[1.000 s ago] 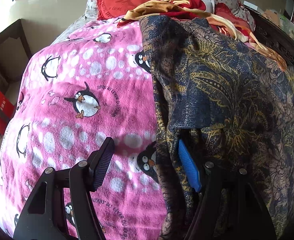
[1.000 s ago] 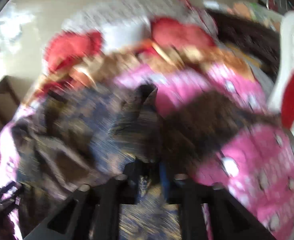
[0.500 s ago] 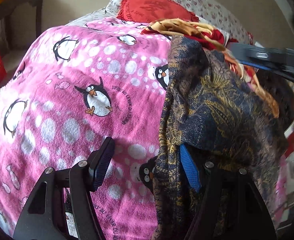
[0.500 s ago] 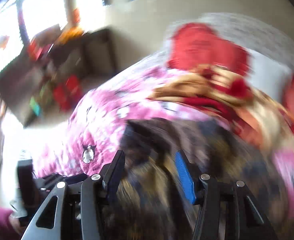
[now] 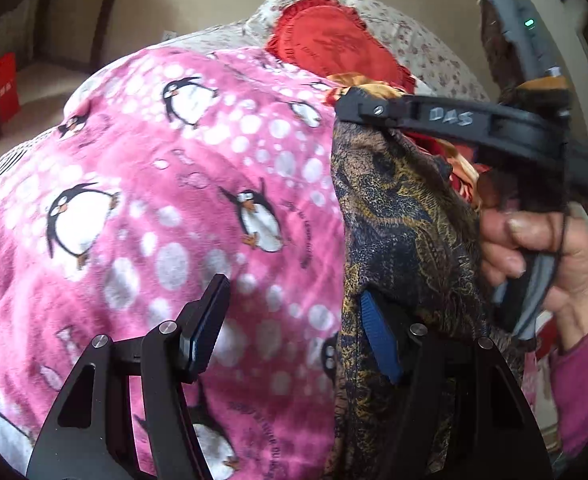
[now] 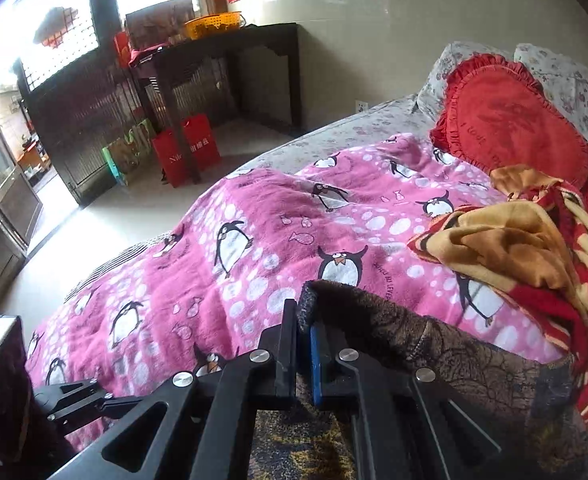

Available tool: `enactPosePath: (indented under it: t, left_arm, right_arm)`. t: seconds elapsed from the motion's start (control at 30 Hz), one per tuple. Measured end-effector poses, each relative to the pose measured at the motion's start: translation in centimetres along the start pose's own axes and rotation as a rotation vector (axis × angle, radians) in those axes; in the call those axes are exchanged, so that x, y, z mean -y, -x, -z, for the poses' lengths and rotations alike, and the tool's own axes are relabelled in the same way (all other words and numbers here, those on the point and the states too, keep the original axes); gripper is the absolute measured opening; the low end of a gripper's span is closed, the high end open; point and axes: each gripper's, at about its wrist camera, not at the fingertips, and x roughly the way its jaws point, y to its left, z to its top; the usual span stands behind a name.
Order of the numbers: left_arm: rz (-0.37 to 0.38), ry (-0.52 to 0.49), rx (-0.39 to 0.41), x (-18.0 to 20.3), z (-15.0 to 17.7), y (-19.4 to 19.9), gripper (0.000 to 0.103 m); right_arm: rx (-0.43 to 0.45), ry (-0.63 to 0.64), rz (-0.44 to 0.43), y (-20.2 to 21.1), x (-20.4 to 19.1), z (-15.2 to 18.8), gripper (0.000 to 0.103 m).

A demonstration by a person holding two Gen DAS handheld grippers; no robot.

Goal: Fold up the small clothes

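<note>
A dark navy and gold patterned garment [image 5: 394, 216] hangs bunched over the pink penguin blanket [image 5: 174, 200]. My left gripper [image 5: 294, 320] is open; the cloth drapes over its right finger [image 5: 378, 340] only. My right gripper [image 6: 304, 320] is shut on an upper edge of the garment [image 6: 434, 344] and holds it up. In the left wrist view the right gripper [image 5: 350, 108] pinches the cloth's top corner, with the person's hand [image 5: 534, 248] on its handle.
A red and yellow crumpled cloth [image 6: 526, 248] lies at the right of the blanket. A red heart cushion [image 6: 506, 120] and floral pillows sit at the bed's head. A dark table [image 6: 222, 48] and red bags [image 6: 186, 148] stand on the floor to the left.
The right gripper opened, swung left and closed on the garment's top corner, lifting it. The left gripper stayed open, with the cloth gathered into a narrower hanging bunch.
</note>
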Motion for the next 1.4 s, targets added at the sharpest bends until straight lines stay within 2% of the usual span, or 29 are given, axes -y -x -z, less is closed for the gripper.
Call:
enactPosePath:
  t: [0.07, 0.13, 0.17, 0.23, 0.27, 0.3, 0.37, 0.43, 0.5, 0.6, 0.63, 0.73, 0.83, 0.87, 0.93, 0.97, 1.0, 1.07, 1.1, 1.13, 1.17, 1.23, 1.27, 1.3, 1.37, 1.4]
  left_arm:
    - [-0.007, -0.013, -0.013, -0.1, -0.1, 0.1, 0.066]
    - [-0.030, -0.045, -0.025, 0.1, -0.1, 0.2, 0.066]
    - [-0.043, -0.067, -0.029, 0.3, -0.1, 0.5, 0.066]
    - [-0.061, -0.091, -0.015, 0.4, -0.2, 1.1, 0.066]
    - [-0.073, -0.103, -0.003, 0.4, -0.3, 1.6, 0.066]
    - [-0.083, -0.109, 0.007, 0.3, -0.4, 2.1, 0.066]
    - [-0.084, -0.109, 0.037, 0.4, -1.0, 3.0, 0.066]
    - [-0.091, -0.117, 0.062, 0.7, -1.6, 3.3, 0.066]
    - [-0.095, -0.142, 0.064, 1.8, -2.1, 2.8, 0.066]
    - [-0.117, -0.200, 0.014, 3.7, -1.9, 0.4, 0.066]
    - [-0.131, -0.215, -0.010, 4.1, -1.7, -0.6, 0.066]
    - [-0.249, -0.286, -0.122, 4.9, -0.3, -4.5, 0.066]
    - [-0.303, -0.383, -0.091, 6.1, 0.5, -4.4, 0.066]
    - [-0.300, -0.385, -0.104, 6.2, 0.5, -4.3, 0.066]
    - [-0.281, -0.366, -0.094, 6.3, 0.3, -3.5, 0.066]
    - [-0.270, -0.358, -0.070, 6.3, 0.0, -2.9, 0.066]
    - [-0.264, -0.354, -0.051, 6.6, -0.2, -2.4, 0.066]
    - [-0.255, -0.344, -0.022, 6.9, -0.7, -1.9, 0.066]
    - [-0.246, -0.336, -0.008, 7.2, -1.0, -1.7, 0.066]
    - [-0.237, -0.329, -0.003, 7.5, -1.1, -1.8, 0.066]
    - [-0.226, -0.323, -0.007, 7.9, -1.3, -2.1, 0.066]
    - [-0.233, -0.328, -0.023, 8.6, -1.4, -2.9, 0.066]
    - [-0.249, -0.329, -0.033, 8.6, -1.3, -3.4, 0.066]
    - [-0.267, -0.332, -0.046, 8.5, -1.1, -3.9, 0.066]
    - [-0.303, -0.334, -0.079, 7.8, -0.7, -5.2, 0.066]
    - [-0.315, -0.331, -0.099, 7.3, -0.5, -5.9, 0.066]
  right_arm:
    - [-0.013, -0.029, 0.019, -2.6, 0.6, 0.2, 0.004]
    - [-0.039, -0.059, 0.051, -3.7, 0.9, 1.1, 0.006]
    - [-0.039, -0.091, 0.037, -3.4, 1.2, 1.4, 0.009]
    - [-0.009, -0.147, -0.007, -1.0, 1.6, 2.0, 0.027]
    - [0.003, -0.157, -0.003, 0.8, 1.7, 2.6, 0.044]
    - [0.016, -0.156, 0.014, 2.4, 1.8, 3.2, 0.049]
    - [0.048, -0.137, 0.070, 6.1, 2.0, 5.2, 0.049]
    - [0.030, -0.161, 0.147, 8.7, 2.7, 8.2, 0.049]
    - [0.011, -0.201, 0.179, 9.7, 3.1, 11.2, 0.049]
    - [-0.050, -0.308, 0.266, 8.5, 4.4, 15.0, 0.049]
    - [-0.062, -0.348, 0.271, 8.0, 4.9, 15.7, 0.050]
    - [-0.039, -0.393, 0.277, 7.7, 5.4, 16.6, 0.049]
    - [-0.016, -0.410, 0.239, 10.8, 5.4, 16.8, 0.049]
    - [0.018, -0.404, 0.272, 13.0, 5.6, 17.4, 0.051]
    - [0.055, -0.400, 0.390, 16.5, 6.7, 18.6, 0.065]
    - [0.076, -0.407, 0.496, 18.8, 7.8, 19.6, 0.073]
    - [0.091, -0.418, 0.584, 20.5, 8.9, 20.5, 0.077]
    - [0.086, -0.481, 0.748, 23.0, 11.8, 22.3, 0.078]
    - [0.071, -0.517, 0.781, 23.7, 13.2, 22.9, 0.078]
    - [0.047, -0.564, 0.785, 24.1, 14.9, 23.6, 0.078]
    - [0.010, -0.619, 0.745, 23.8, 16.9, 24.6, 0.077]
    - [-0.020, -0.679, 0.628, 23.1, 18.6, 25.5, 0.043]
    - [-0.022, -0.687, 0.556, 22.8, 18.9, 25.5, 0.014]
    - [-0.014, -0.667, 0.565, 22.9, 18.6, 25.5, 0.006]
    - [0.054, -0.612, 0.635, 24.1, 17.5, 25.1, 0.006]
    - [0.080, -0.631, 0.642, 24.5, 17.7, 25.3, 0.006]
